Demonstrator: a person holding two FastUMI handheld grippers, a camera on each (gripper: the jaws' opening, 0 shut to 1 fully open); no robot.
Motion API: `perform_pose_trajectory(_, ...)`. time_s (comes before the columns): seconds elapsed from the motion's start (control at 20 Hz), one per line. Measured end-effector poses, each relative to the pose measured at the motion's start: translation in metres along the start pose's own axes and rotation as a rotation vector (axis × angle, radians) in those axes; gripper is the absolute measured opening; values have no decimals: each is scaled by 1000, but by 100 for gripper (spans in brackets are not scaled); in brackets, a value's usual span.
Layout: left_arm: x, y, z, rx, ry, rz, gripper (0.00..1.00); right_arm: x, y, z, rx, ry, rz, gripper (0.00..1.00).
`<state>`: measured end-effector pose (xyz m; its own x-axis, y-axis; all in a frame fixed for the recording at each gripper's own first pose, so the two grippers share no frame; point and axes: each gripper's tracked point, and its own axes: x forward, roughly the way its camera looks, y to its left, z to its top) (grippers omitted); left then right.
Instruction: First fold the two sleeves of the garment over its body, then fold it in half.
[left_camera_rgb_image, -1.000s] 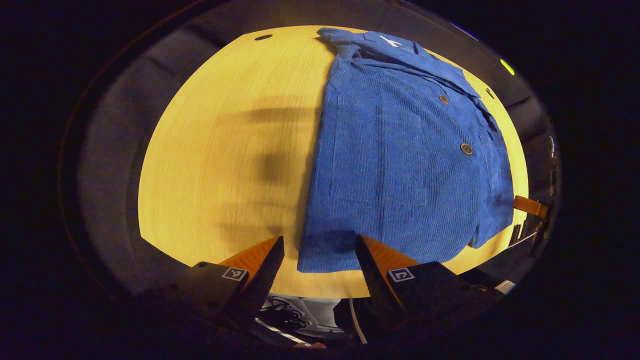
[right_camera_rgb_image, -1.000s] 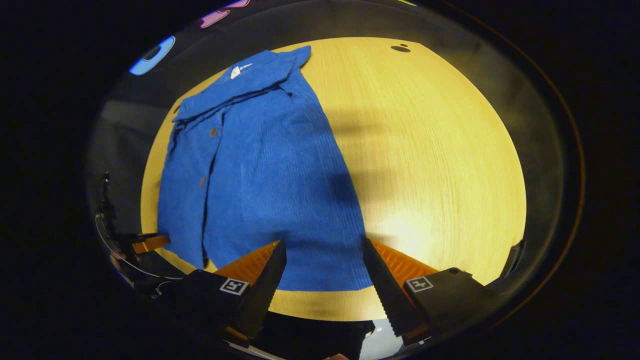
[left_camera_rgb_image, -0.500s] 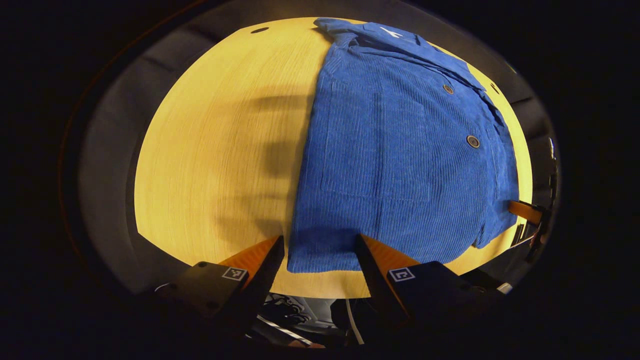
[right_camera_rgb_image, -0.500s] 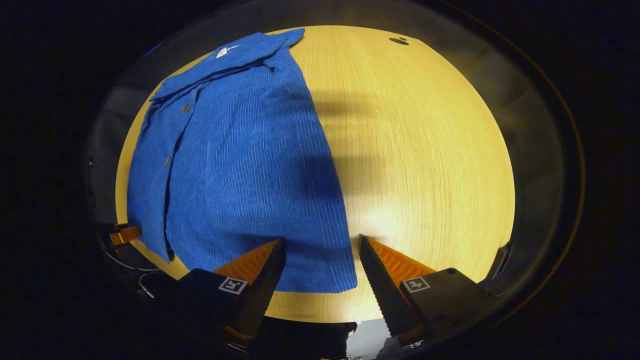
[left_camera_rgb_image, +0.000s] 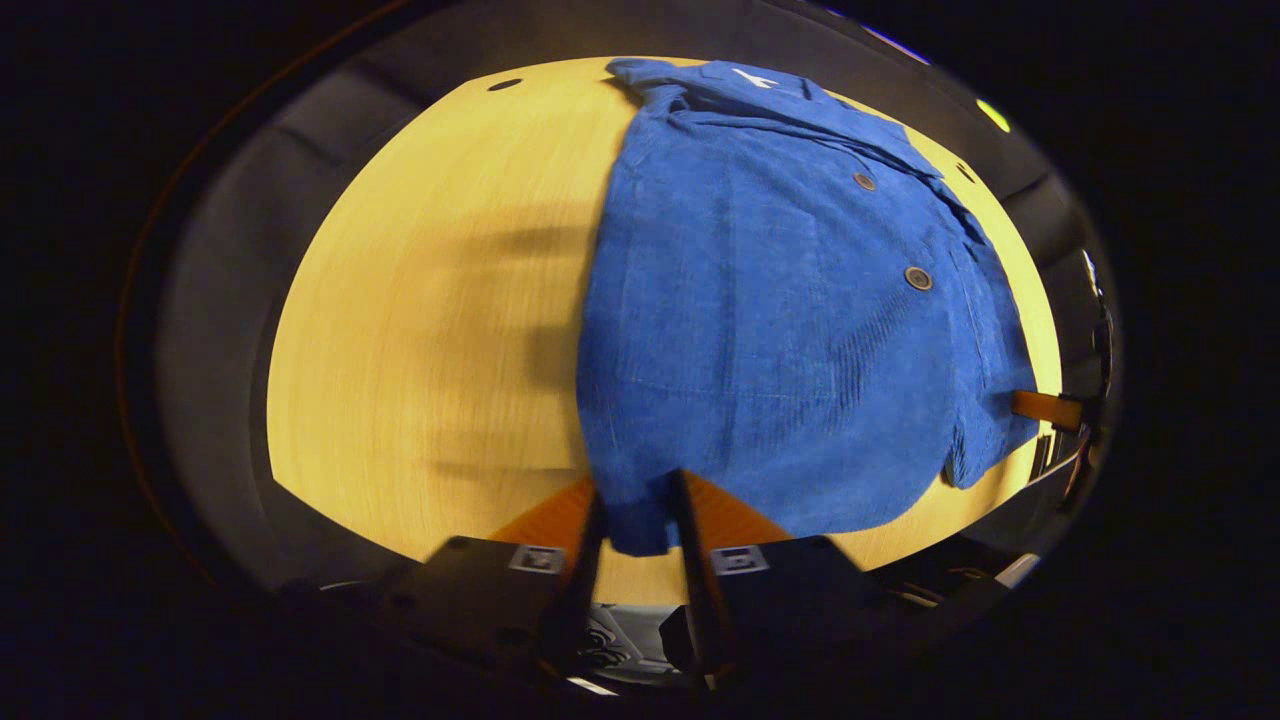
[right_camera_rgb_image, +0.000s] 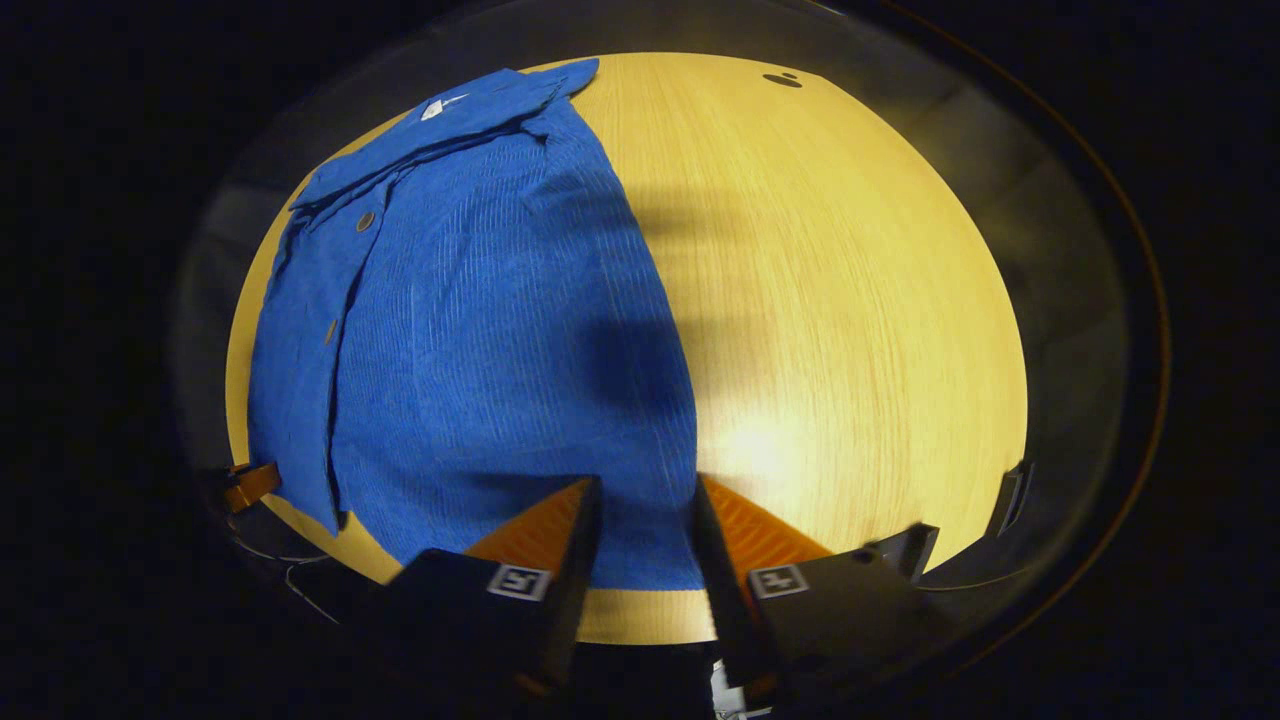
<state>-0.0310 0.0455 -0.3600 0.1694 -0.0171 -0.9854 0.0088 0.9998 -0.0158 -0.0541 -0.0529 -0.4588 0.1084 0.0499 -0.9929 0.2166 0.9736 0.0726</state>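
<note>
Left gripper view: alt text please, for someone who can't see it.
The left gripper pinches the near hem corner of a blue corduroy shirt that lies flat on a round wooden table. The shirt's collar points to the far edge. The right gripper shows at the shirt's far hem corner.

garment: ribbed corduroy cloth, matt | table: smooth wood grain
</note>
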Motion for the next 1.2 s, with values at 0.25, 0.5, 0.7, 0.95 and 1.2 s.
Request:
perform_pose_trajectory(0.25,-2,-6,2,-99,47,-142,0,-4,14,-6,120,90,111,6)
perform_pose_trajectory(0.5,-33,-7,21,-41,34,-238,0,-35,30,17,223,53,168,6)
perform_pose_trajectory(0.7,-78,-16,60,39,-9,-310,0,-77,63,43,215,-10,216,6)
perform_pose_trajectory(0.95,-142,-27,127,112,-133,-394,0,-135,101,98,212,-139,278,6)
perform_pose_trajectory(1.2,-171,-16,180,124,-161,-375,0,-175,100,158,206,-193,236,6)
